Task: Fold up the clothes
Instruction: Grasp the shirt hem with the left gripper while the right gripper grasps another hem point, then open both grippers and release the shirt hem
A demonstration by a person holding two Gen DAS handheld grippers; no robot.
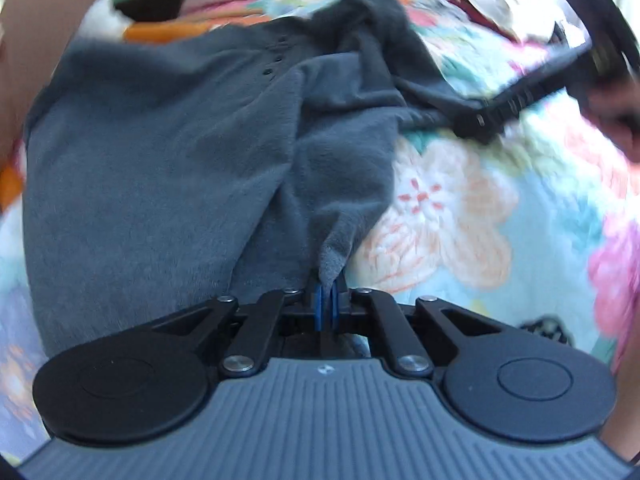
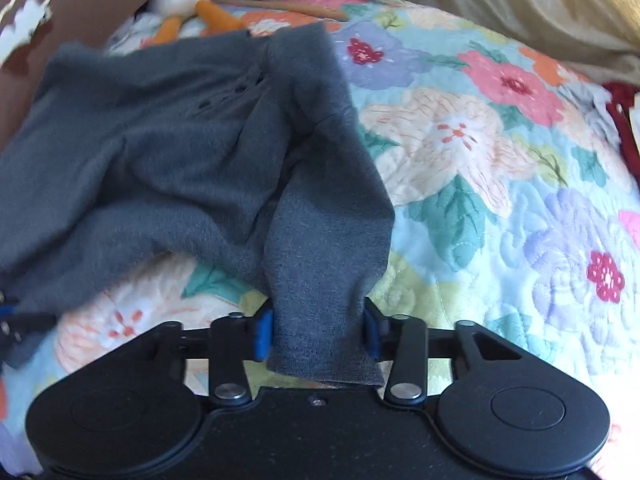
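**Both grippers on the grey garment, ready to lift**

The grey garment [image 1: 160, 160] lies rumpled on the floral quilt [image 1: 460, 220], stretching toward 11 o'clock. The left gripper [image 1: 328, 304] has its fingers closed on a corner. The right gripper [image 2: 318, 332] seemingly clamps a wider fold. Next: lift together and spread it flat.

We saw the left gripper [image 1: 328, 304] pinching a corner of the grey garment [image 1: 160, 168] over the flowered quilt [image 1: 460, 216].
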